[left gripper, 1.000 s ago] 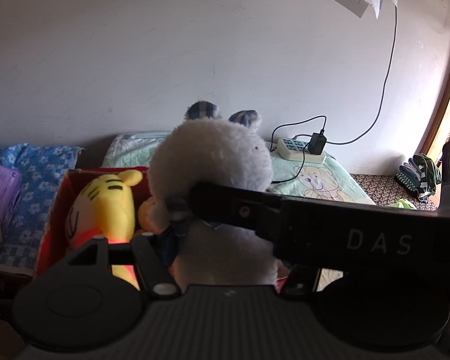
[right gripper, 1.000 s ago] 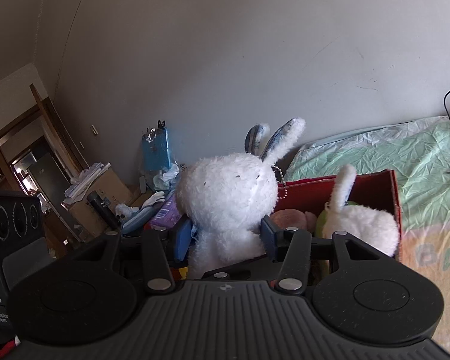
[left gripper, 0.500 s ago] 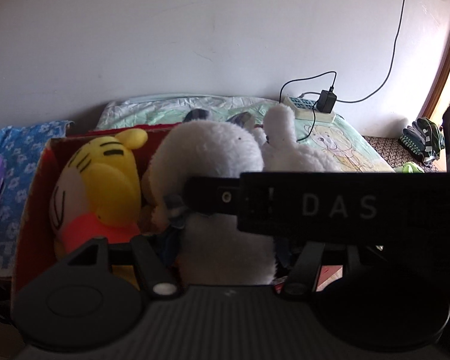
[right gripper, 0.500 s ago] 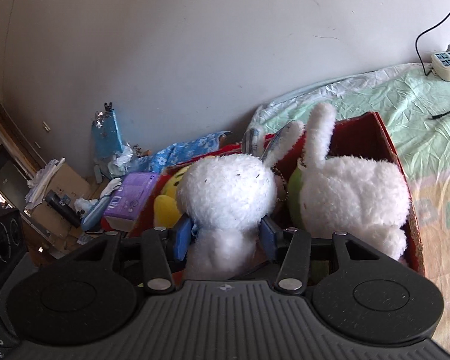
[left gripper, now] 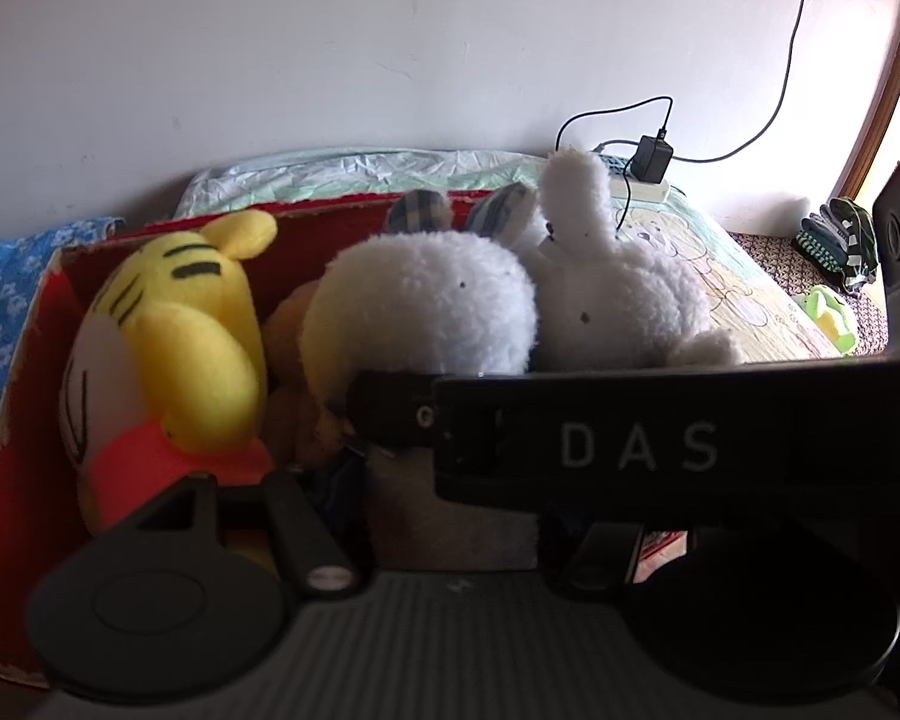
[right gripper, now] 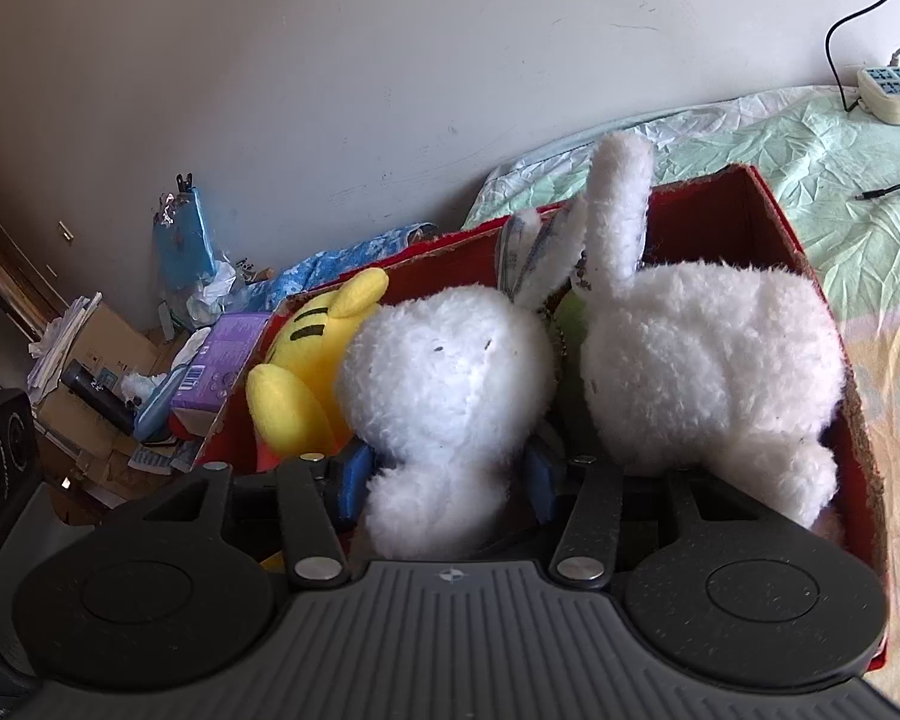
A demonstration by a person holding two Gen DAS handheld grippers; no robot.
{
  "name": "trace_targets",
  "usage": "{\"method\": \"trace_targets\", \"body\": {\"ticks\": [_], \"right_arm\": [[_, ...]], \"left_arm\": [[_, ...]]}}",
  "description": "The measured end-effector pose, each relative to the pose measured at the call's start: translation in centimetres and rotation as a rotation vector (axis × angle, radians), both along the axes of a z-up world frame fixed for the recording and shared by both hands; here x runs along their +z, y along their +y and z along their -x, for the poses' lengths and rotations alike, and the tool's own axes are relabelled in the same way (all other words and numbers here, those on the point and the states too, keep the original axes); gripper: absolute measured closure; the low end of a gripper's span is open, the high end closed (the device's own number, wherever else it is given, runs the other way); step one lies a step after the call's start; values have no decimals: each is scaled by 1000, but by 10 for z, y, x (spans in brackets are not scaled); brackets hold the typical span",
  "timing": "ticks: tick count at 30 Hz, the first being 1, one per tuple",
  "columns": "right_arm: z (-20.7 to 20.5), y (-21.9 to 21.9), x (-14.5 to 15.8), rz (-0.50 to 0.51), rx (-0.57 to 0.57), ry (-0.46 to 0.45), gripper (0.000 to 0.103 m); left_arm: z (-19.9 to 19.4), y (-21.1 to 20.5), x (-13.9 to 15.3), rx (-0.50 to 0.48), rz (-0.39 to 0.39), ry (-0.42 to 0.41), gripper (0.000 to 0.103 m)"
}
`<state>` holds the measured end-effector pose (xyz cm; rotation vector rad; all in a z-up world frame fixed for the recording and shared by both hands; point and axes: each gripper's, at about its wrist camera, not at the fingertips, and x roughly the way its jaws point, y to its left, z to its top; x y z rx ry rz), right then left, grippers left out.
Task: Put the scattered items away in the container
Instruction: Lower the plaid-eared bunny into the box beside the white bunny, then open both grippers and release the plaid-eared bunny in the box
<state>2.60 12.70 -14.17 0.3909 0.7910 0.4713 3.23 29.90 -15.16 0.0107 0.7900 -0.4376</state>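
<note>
A white bunny plush with plaid ears (right gripper: 450,372) (left gripper: 420,300) sits low in the red cardboard box (right gripper: 774,216) (left gripper: 30,348). My right gripper (right gripper: 447,474) is shut on its neck, a blue pad on each side. My left gripper (left gripper: 444,498) is also shut on its body. The right gripper's black housing (left gripper: 630,444) crosses the left wrist view and hides the left fingertips. A second white bunny (right gripper: 708,360) (left gripper: 618,300) lies to its right. A yellow tiger plush (right gripper: 306,372) (left gripper: 192,330) and a brown plush (left gripper: 288,330) lie to its left.
The box rests on a bed with a green sheet (right gripper: 840,180). A power strip (right gripper: 888,93) (left gripper: 642,180) with cables lies near the wall. A purple box (right gripper: 222,360), cardboard boxes (right gripper: 90,360) and clutter sit left of the bed. Gloves (left gripper: 834,240) lie at the far right.
Both grippers have come down with the plaid-eared bunny, from above the box rim into the box between the tiger and the other bunny. Both cameras now tilt further down.
</note>
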Motion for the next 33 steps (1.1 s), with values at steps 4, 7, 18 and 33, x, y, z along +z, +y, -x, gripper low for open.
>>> {"method": "trace_targets", "body": {"ticks": [4,7,18,33], "right_arm": [[0,3,1,-3,-5,21,51],[6,6,7,15,-6,9,48],[34,1,38,82,-60,-106,36],[59,0,60,133,-191,-154,27]], "left_arm": [[1,3,0,-4,9,4,40],[3,4,2,-7,16,4,38],[31,2,35,40,-47,-151,6],[46,26,68,229,-83,-157,1]]}}
